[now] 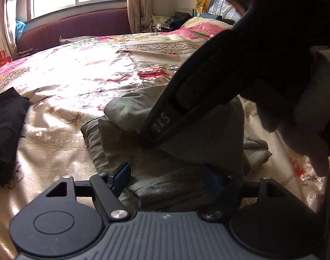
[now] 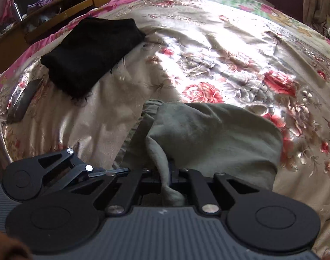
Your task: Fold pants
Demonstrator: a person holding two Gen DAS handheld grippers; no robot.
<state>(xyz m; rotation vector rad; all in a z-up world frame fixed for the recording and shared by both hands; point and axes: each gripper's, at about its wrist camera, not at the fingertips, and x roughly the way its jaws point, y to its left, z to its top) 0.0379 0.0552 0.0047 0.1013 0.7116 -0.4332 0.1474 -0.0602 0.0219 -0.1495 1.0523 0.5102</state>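
The olive-green pants (image 1: 160, 173) lie partly folded on the floral bedspread (image 1: 78, 75). My left gripper (image 1: 168, 177) is open, its fingers spread on either side of the pants' near edge, low over the cloth. The right gripper's dark body (image 1: 186, 108) reaches in from the upper right onto the pants. In the right wrist view the right gripper (image 2: 166, 173) is shut on a bunched fold of the pants (image 2: 208, 130), with cloth hanging down between the jaws. The left gripper shows at the lower left of that view (image 2: 56, 169).
A folded black garment (image 2: 91, 54) lies on the bedspread (image 2: 208, 43) to the left, also in the left wrist view (image 1: 7, 130). A dark flat phone-like object (image 2: 24, 99) lies near the bed's left edge. A wooden desk (image 2: 56, 4) stands beyond. A maroon headboard (image 1: 74, 28) and window are at the back.
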